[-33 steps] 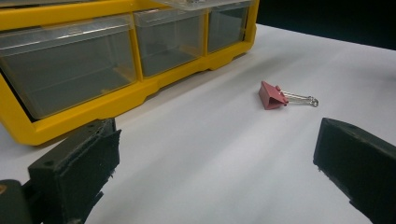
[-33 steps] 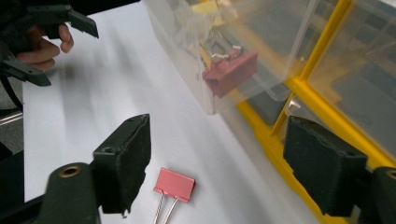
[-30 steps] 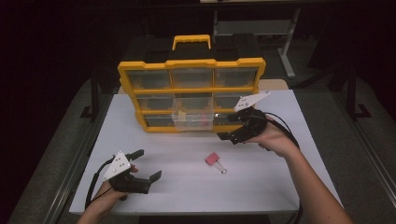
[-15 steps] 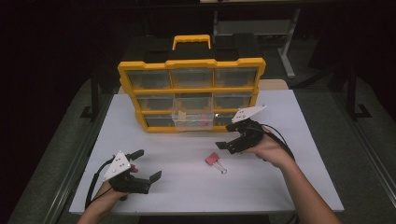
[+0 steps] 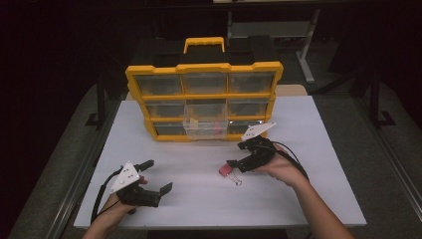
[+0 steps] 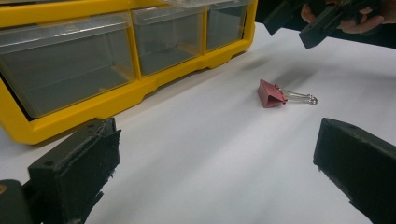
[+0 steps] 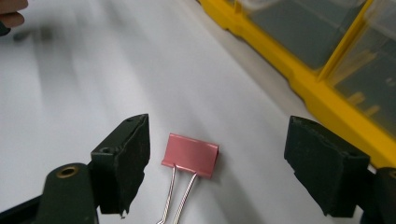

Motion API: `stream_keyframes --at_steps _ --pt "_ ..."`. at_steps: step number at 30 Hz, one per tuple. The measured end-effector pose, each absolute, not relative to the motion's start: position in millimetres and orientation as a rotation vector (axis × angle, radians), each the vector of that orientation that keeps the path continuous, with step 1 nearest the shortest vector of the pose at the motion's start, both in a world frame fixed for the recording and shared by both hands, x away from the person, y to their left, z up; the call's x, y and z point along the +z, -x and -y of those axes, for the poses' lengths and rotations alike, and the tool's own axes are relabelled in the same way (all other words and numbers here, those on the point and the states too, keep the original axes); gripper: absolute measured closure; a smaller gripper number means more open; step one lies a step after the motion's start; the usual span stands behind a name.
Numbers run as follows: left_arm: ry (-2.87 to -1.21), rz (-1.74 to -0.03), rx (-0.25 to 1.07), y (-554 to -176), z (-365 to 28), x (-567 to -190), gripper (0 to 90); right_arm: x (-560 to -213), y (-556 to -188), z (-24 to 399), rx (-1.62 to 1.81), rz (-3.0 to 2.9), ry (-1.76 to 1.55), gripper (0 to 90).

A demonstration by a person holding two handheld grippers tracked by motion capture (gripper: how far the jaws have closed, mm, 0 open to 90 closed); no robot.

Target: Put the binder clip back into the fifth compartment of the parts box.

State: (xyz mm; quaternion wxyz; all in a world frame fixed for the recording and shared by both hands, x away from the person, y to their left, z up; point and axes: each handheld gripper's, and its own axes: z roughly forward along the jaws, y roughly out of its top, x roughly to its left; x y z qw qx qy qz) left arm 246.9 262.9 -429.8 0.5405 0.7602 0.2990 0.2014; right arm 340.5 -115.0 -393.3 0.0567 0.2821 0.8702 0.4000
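Note:
A pink binder clip with wire handles lies flat on the white table. My right gripper hangs low over it, open, one jaw on each side of the clip and neither touching it. My left gripper rests near the front left of the table, open, with nothing between its jaws. From the left gripper the clip lies ahead to the right, and the right gripper shows above it.
A yellow organiser with clear drawers and a handle on top stands at the back of the table. Its bottom middle drawer is pulled out. The organiser's base runs close by the right gripper.
The right gripper has come away from the organiser's front, forward and down, until its jaws straddle the clip. The left gripper has stayed where it was.

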Motion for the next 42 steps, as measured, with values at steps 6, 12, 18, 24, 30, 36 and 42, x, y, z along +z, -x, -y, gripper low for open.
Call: stream_keyframes --at_steps 6,12,18,24,30,36,42 --pt "-1.81 -0.708 0.477 -246.4 -262.1 -430.3 0.3 -403.1 -339.5 110.9 1.189 -2.662 -0.9 23.4" --pt "-1.812 -0.7 0.482 -246.5 -262.9 -430.1 0.3 -409.8 -338.3 105.0 1.174 -2.684 -0.898 24.4" --pt "-1.808 -0.707 0.478 -246.6 -262.4 -430.6 0.3 -416.7 -337.7 100.9 1.153 -2.705 -0.908 25.0" --pt "-1.808 -0.704 0.48 -246.9 -263.0 -430.3 0.3 -420.8 -337.4 96.4 1.145 -2.715 -0.922 26.3" --pt "-1.809 -0.702 0.48 -246.9 -262.7 -430.0 0.3 -426.4 -337.5 92.0 1.121 -2.738 -0.912 26.7" --pt "-1.814 -0.701 0.478 -246.7 -262.3 -430.5 0.3 -430.6 -338.6 89.1 1.122 -2.742 -0.924 28.5" --pt "-1.813 -0.703 0.475 -246.6 -262.2 -430.4 0.3 -436.6 -338.9 82.8 1.086 -2.752 -0.93 30.9"
